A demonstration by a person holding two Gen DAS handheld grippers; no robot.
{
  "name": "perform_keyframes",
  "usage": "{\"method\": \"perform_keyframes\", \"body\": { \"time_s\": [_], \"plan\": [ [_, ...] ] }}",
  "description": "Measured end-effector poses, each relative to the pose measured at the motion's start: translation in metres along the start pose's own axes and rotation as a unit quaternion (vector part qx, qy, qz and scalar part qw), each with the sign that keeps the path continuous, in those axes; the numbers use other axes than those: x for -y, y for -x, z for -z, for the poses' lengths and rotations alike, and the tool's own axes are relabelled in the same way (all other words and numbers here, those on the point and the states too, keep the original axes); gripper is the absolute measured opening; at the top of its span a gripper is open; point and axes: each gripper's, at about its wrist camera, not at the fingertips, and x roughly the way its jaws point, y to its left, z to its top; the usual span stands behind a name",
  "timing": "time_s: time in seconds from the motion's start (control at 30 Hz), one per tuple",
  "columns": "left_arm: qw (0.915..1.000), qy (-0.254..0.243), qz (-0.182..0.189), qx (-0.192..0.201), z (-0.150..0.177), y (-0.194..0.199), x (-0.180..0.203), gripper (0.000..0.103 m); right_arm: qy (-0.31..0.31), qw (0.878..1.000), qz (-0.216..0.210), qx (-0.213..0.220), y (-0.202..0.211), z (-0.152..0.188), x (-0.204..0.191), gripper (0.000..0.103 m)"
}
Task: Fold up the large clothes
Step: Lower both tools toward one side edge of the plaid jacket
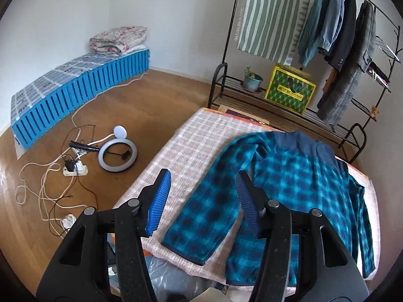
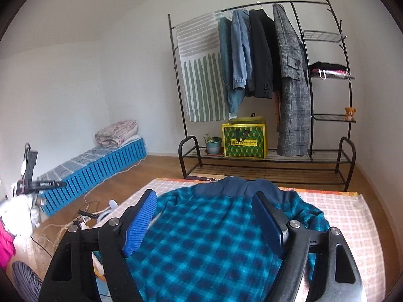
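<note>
A teal and navy plaid shirt [image 1: 297, 176] lies flat, back up, on a table covered with a pink checked cloth [image 1: 191, 141]. Its navy collar points to the far edge. One sleeve [image 1: 209, 214] stretches toward the near left corner. My left gripper [image 1: 204, 198] is open and empty, hovering over that sleeve. In the right wrist view the shirt [image 2: 209, 239] fills the near table, and my right gripper [image 2: 204, 222] is open and empty above its back. The cloth shows at the right [image 2: 352, 221].
A black clothes rack [image 2: 252, 100] with hanging jackets, a yellow-green bag [image 2: 244, 141] and a potted plant stands beyond the table. On the floor to the left lie a ring light [image 1: 117, 153], cables, a power strip and a blue mattress [image 1: 75, 85].
</note>
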Motion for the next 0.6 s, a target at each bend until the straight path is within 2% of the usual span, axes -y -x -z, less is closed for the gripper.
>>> {"method": "perform_keyframes", "body": {
  "time_s": [0.17,0.27,0.33,0.43,0.6],
  "plan": [
    [0.9991,-0.003,0.004,-0.042,0.02,-0.041,-0.018,0.055,-0.017,1.0,-0.009,-0.024,-0.031,0.001,-0.003,0.08],
    [0.9963,0.016,0.03,-0.079,0.038,-0.083,-0.035,0.055,-0.008,0.998,-0.009,-0.057,-0.064,0.007,-0.016,0.08],
    [0.9929,0.022,0.036,-0.111,0.048,-0.116,-0.044,0.055,0.002,0.996,-0.008,-0.084,-0.091,0.012,-0.027,0.079],
    [0.9865,0.023,0.038,-0.158,0.065,-0.165,-0.058,0.046,0.016,0.992,-0.018,-0.122,-0.141,0.015,-0.047,0.078],
    [0.9735,0.026,0.043,-0.223,0.098,-0.224,-0.075,0.044,0.018,0.981,-0.062,-0.184,-0.243,0.019,-0.081,0.075]
  ]
}}
